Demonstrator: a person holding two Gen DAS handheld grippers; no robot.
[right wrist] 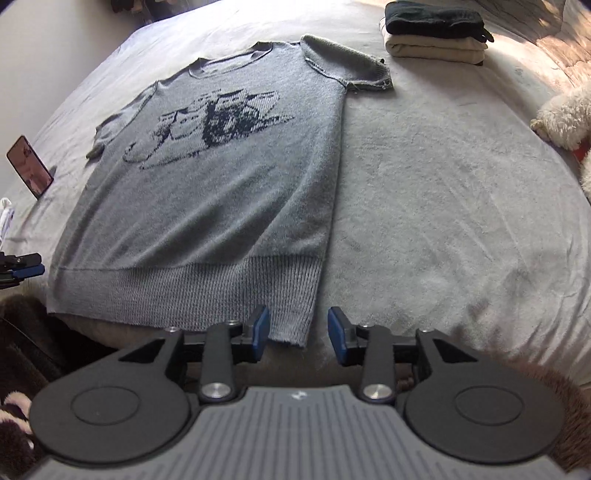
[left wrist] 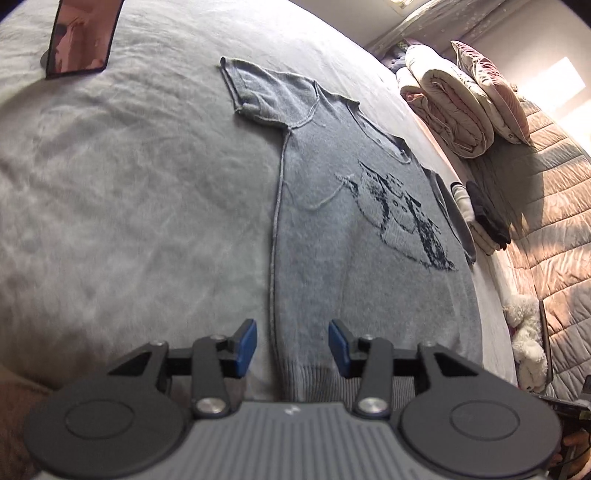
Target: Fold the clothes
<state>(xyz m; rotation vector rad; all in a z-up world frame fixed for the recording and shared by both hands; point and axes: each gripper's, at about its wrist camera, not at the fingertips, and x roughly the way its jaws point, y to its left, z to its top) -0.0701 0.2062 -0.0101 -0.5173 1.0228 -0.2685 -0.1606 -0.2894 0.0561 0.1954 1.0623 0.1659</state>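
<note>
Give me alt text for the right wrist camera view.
A grey knit short-sleeved sweater with a dark graphic lies flat on a grey bed. The open right tool hovers at its hem corner; folded clothes sit beyond.

A pale grey-blue short-sleeved knitted sweater (right wrist: 207, 192) carries a dark navy pixelated motif at its chest. It lies on a light grey bedsheet (right wrist: 443, 206). At one o'clock, black folded cloth (right wrist: 434, 16) tops beige folded cloth (right wrist: 436, 50).
</note>
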